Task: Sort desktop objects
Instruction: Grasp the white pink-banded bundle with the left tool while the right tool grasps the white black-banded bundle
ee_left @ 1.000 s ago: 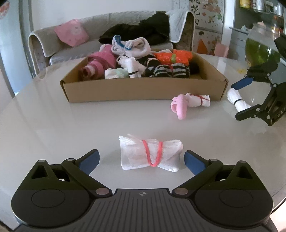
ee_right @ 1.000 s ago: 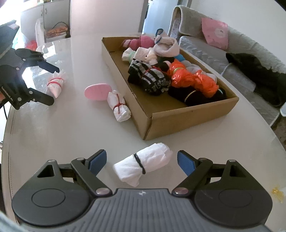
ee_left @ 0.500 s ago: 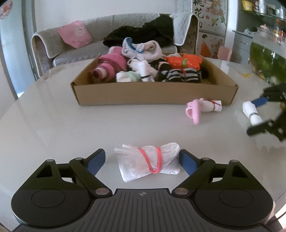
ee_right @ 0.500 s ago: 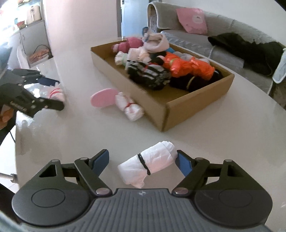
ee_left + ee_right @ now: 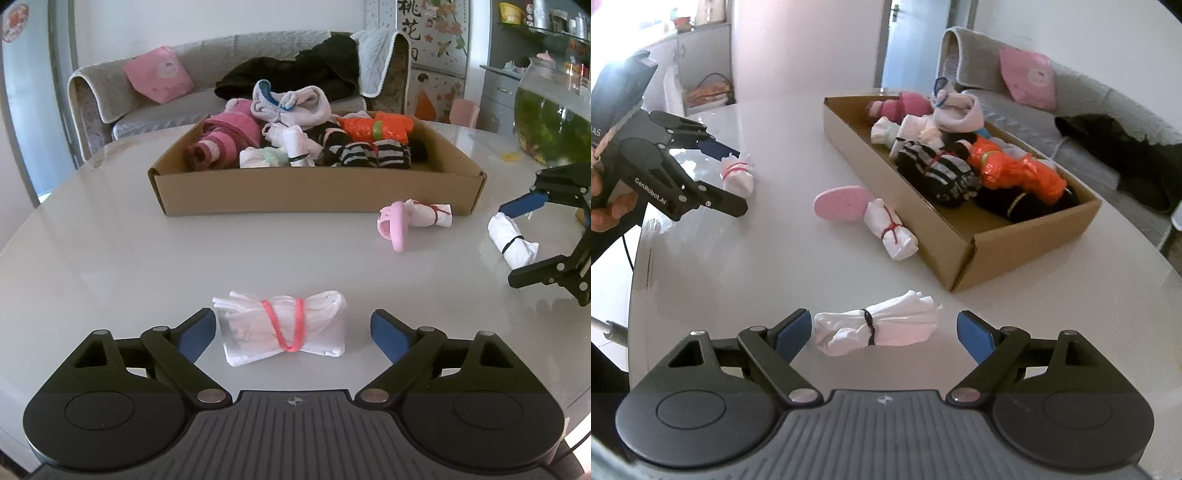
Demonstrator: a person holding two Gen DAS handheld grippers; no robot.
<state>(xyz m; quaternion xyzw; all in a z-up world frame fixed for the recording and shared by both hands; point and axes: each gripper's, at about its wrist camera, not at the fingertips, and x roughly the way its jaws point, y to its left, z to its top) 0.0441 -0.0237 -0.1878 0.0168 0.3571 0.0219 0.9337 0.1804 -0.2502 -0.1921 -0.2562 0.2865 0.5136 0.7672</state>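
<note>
My left gripper is open around a white bundle with a pink band that lies on the table; this bundle also shows in the right wrist view. My right gripper is open around a white bundle with a black band, which also shows in the left wrist view. A third white bundle tied in red lies beside a pink oval piece against the cardboard box, which holds several rolled socks and clothes.
The white round table carries everything. A glass fish bowl stands at the far right of it. A grey sofa with a pink cushion and dark clothes is behind the table.
Both grippers have shifted around their bundles and stayed open. The bundle with the black band now lies crosswise between the right fingers. No bundle has left the table.
</note>
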